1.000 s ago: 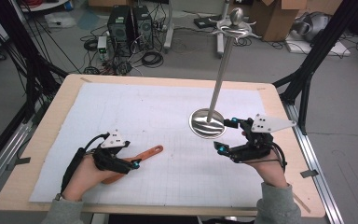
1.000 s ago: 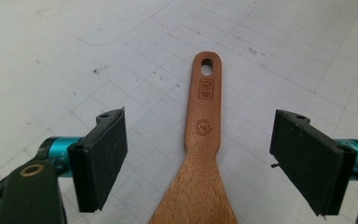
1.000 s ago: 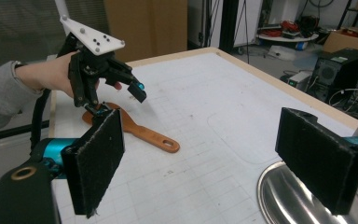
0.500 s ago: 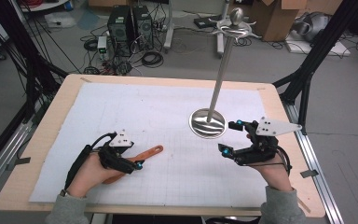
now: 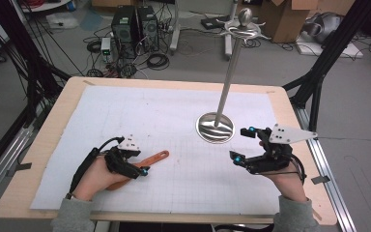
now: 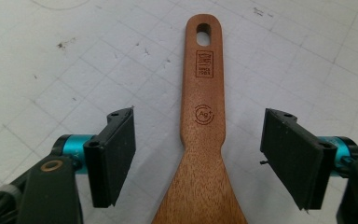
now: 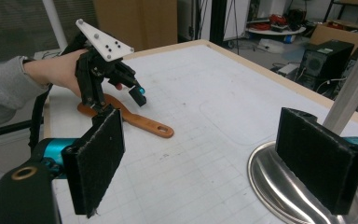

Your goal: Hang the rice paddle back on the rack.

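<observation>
A brown wooden spatula (image 5: 155,156) lies flat on the white grid mat (image 5: 140,111), its holed handle end pointing right. My left gripper (image 5: 140,163) hovers low over it, open. In the left gripper view the spatula (image 6: 204,116) runs up between the jaws of that gripper (image 6: 199,149), which stand apart on either side of its neck without touching it. My right gripper (image 5: 240,143) is open with nothing in it, just right of the steel stand's round base (image 5: 215,128). In the right gripper view that gripper (image 7: 205,140) faces the spatula (image 7: 140,122) and the left gripper (image 7: 121,105).
The stand's thin pole (image 5: 229,77) rises tall to a hooked top with a ball. Its base (image 7: 270,177) lies close by the right jaw. The wooden table edge (image 5: 174,217) frames the mat. Black frame legs, computers and cables sit on the floor beyond.
The left gripper has crept slightly right along the spatula and stays open. The right gripper has drifted a little to the right. The spatula has not moved.
</observation>
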Tool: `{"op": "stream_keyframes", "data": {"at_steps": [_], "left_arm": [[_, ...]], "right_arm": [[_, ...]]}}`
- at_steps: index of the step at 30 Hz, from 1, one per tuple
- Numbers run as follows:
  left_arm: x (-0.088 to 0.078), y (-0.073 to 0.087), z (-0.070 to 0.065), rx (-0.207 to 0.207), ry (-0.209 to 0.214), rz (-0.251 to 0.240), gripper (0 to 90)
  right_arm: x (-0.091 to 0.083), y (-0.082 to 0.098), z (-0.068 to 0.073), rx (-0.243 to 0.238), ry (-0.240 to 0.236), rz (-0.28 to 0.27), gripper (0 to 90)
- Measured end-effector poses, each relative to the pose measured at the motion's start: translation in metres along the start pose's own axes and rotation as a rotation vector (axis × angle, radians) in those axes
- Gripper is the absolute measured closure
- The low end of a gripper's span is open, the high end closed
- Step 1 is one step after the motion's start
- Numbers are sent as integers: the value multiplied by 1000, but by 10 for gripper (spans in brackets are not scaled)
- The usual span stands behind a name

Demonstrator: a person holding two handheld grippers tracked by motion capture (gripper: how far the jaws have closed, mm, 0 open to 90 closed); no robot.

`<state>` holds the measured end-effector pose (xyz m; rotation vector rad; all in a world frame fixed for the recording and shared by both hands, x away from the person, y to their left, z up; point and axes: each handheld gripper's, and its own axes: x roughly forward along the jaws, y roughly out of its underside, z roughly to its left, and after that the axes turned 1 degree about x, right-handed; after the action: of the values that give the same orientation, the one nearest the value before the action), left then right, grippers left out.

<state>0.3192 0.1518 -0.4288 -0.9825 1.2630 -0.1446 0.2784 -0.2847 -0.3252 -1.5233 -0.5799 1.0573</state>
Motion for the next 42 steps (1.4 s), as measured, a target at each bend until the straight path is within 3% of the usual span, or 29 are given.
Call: {"op": "stream_keyframes", "data": {"at_steps": [4, 12, 17, 24, 31, 42], "left_arm": [[1, -3, -1, 17, -5, 14, 334], [1, -8, 1, 13, 32, 47, 422], [4, -12, 1, 38, 24, 76, 449], [9, -19, 1, 25, 19, 110, 492], [15, -26, 0, 49, 8, 154, 518], [17, -32, -1, 52, 8, 187, 577]], "right_arm": [[-1, 1, 1, -5, 1, 5, 143], [-9, 3, 3, 3, 6, 8, 143], [-12, 5, 3, 1, 14, 10, 143], [-18, 8, 6, 5, 19, 21, 143], [-27, 12, 7, 8, 40, 21, 143], [-35, 15, 9, 17, 55, 28, 143]]}}
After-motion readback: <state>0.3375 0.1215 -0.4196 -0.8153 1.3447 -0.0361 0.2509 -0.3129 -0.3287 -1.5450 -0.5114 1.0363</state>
